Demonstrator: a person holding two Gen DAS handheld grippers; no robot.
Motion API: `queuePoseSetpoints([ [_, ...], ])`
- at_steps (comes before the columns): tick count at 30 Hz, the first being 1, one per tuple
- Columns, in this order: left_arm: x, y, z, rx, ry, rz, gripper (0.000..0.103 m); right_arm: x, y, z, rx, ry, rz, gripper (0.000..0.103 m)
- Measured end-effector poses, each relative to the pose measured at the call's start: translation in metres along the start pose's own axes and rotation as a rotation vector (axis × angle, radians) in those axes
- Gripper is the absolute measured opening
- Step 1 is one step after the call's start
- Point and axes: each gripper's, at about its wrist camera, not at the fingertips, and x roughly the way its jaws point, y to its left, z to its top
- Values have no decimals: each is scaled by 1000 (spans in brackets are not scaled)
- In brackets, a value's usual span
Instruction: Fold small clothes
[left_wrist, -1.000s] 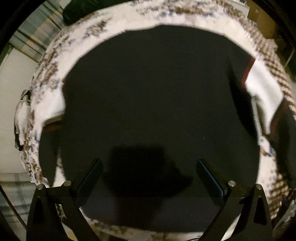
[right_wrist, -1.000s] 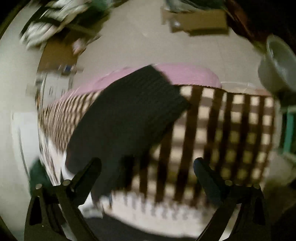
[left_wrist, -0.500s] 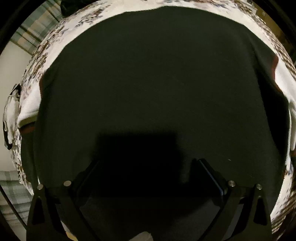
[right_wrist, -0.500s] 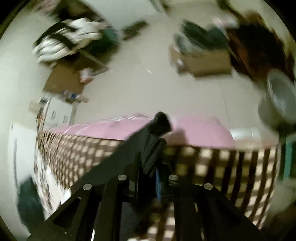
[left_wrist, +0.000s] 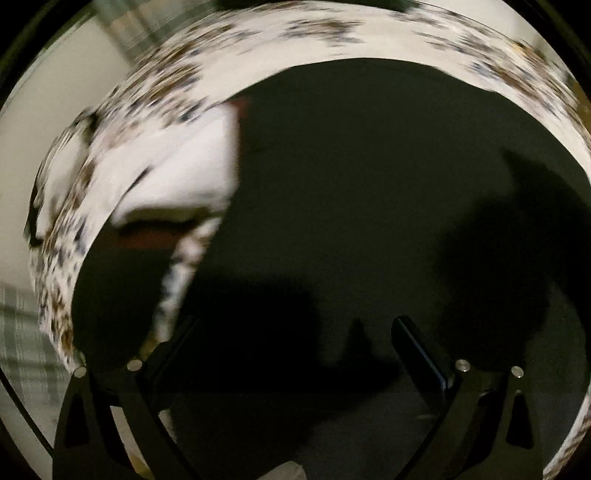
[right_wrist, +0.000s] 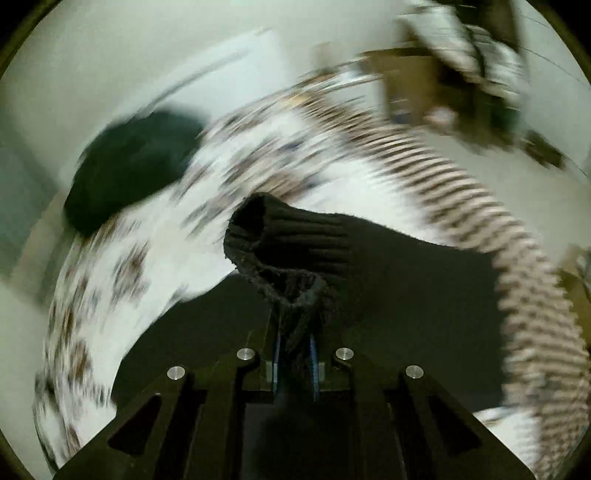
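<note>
Pinching the ribbed cuff (right_wrist: 288, 240) of a black sweater (right_wrist: 406, 280), the right tongs (right_wrist: 295, 354) are pressed together on the knit, which bunches up just ahead of them. The left tongs (left_wrist: 295, 343) are spread wide above the same black sweater (left_wrist: 351, 192), gripping nothing. The sweater lies on a patterned white bedspread (left_wrist: 177, 92), beside a white garment (left_wrist: 184, 166) with a red trim. In the blurred right view, a dark green bundle (right_wrist: 133, 166) sits at the bedspread (right_wrist: 147, 258) edge.
</note>
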Motion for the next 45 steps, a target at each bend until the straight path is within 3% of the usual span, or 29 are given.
queuePoseSetpoints([
  [2, 14, 26, 15, -41, 22, 14, 103, 46, 69, -25, -103, 62, 8, 12],
  [6, 39, 79, 14, -122, 53, 38, 103, 109, 180, -71, -247, 145, -29, 12],
  [10, 54, 109, 11, -181, 72, 43, 103, 124, 234, -116, -330, 151, -65, 12],
  [15, 63, 125, 9, -213, 78, 9, 103, 134, 266, -132, -381, 181, -67, 13],
  [17, 61, 128, 7, -226, 89, -20, 103, 136, 269, -134, -386, 253, -35, 20],
  [18, 57, 132, 6, -242, 89, -37, 103, 133, 265, -134, -360, 288, 23, 25],
  [20, 42, 149, -1, -309, 72, -85, 103, 103, 242, -113, -295, 330, 140, 45],
  [21, 37, 156, -4, -340, 67, -100, 103, 92, 232, -112, -259, 343, 173, 66],
  [22, 32, 170, -10, -392, 67, -122, 103, 80, 221, -110, -232, 345, 195, 76],
  [27, 45, 244, -59, -748, 152, -198, 103, 30, 174, -111, -183, 322, 126, 82],
  [31, 84, 295, -110, -1066, 237, -192, 103, 20, 143, -115, -91, 354, 62, 82],
  [34, 106, 325, -150, -1350, 253, -199, 103, 15, 123, -123, -61, 369, 18, 82],
  [37, 118, 340, -169, -1541, 211, -232, 99, 12, 111, -126, -51, 387, -7, 82],
  [39, 111, 346, -167, -1566, 140, -226, 69, 13, 113, -133, -56, 389, -11, 82],
  [40, 107, 350, -160, -1542, 109, -225, 33, 13, 115, -135, -60, 388, -9, 82],
  [41, 102, 354, -155, -1517, 87, -226, 12, 12, 117, -137, -70, 386, -8, 82],
  [45, 72, 380, -129, -1378, -39, -207, 12, 7, 131, -140, -112, 374, 4, 82],
])
